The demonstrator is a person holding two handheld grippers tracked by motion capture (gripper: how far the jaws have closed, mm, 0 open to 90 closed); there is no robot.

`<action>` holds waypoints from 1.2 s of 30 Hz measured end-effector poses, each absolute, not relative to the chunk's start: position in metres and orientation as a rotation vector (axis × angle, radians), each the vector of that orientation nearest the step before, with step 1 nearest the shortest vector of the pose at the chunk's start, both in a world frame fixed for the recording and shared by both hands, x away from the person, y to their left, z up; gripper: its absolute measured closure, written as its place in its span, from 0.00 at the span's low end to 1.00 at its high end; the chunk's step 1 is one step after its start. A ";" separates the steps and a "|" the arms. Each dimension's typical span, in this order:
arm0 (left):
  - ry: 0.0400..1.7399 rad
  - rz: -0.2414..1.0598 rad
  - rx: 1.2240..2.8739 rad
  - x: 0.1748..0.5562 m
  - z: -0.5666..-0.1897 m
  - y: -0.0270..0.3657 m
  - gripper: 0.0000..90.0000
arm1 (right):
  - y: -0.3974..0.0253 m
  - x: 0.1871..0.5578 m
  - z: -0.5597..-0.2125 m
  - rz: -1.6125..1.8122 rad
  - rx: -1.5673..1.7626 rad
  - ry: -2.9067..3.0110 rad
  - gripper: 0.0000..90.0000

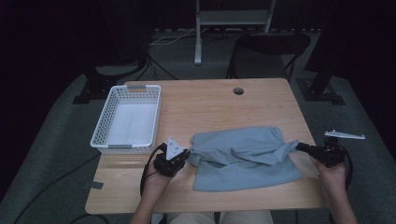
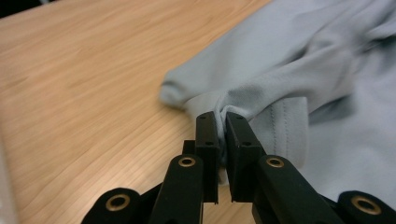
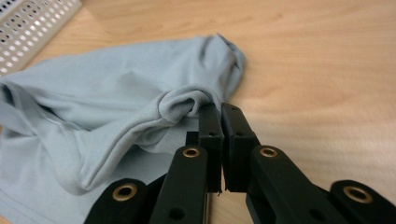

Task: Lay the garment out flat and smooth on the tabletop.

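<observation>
Left claw: my left gripper (image 1: 186,155) has its jaws closed on a fold at the edge of the pale blue-grey knit cloth garment (image 1: 243,156); fabric bunches between the pads (image 2: 208,135)

Right claw: my right gripper (image 1: 300,146) is clamped on a gathered corner of the same garment (image 3: 93,107)

Garment: spread on the light wooden table (image 1: 210,100), between both claws

Basket: white perforated plastic basket (image 1: 127,119) just beyond my left claw; I see nothing in it
</observation>
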State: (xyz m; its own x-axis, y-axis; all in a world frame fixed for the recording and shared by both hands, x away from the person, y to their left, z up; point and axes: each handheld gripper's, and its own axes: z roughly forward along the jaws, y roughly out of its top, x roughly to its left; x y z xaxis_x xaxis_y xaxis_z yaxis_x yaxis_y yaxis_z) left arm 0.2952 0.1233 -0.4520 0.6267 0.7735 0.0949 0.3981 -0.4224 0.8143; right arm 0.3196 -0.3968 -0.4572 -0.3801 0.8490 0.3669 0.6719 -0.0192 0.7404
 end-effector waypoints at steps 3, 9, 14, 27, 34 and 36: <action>0.939 0.605 2.080 0.299 -0.462 0.127 0.96 | -0.399 0.320 -0.466 1.332 1.649 2.073 0.98; 0.957 0.588 2.102 0.303 -0.477 0.132 0.96 | -0.393 0.319 -0.481 1.287 1.660 2.129 0.98; 0.970 0.572 2.107 0.309 -0.482 0.132 0.96 | -0.391 0.322 -0.484 1.263 1.674 2.147 0.98; 1.004 0.528 2.066 0.314 -0.472 0.130 0.62 | -0.389 0.339 -0.453 1.346 1.602 2.120 0.68; 0.850 0.494 2.012 0.300 -0.440 0.110 0.46 | -0.379 0.317 -0.425 1.559 1.383 2.199 0.54; 0.792 0.463 2.023 0.299 -0.435 0.099 0.44 | -0.365 0.312 -0.427 1.583 1.307 2.286 0.54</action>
State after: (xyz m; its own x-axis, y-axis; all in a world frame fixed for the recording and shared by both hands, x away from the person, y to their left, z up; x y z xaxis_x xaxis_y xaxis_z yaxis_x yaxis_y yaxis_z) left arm 0.2989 0.0988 -0.4347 0.7260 0.6874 0.0210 0.3556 -0.4013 0.8441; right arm 0.3119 -0.3650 -0.4272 -0.6358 0.6683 0.3862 0.5966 0.1081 0.7952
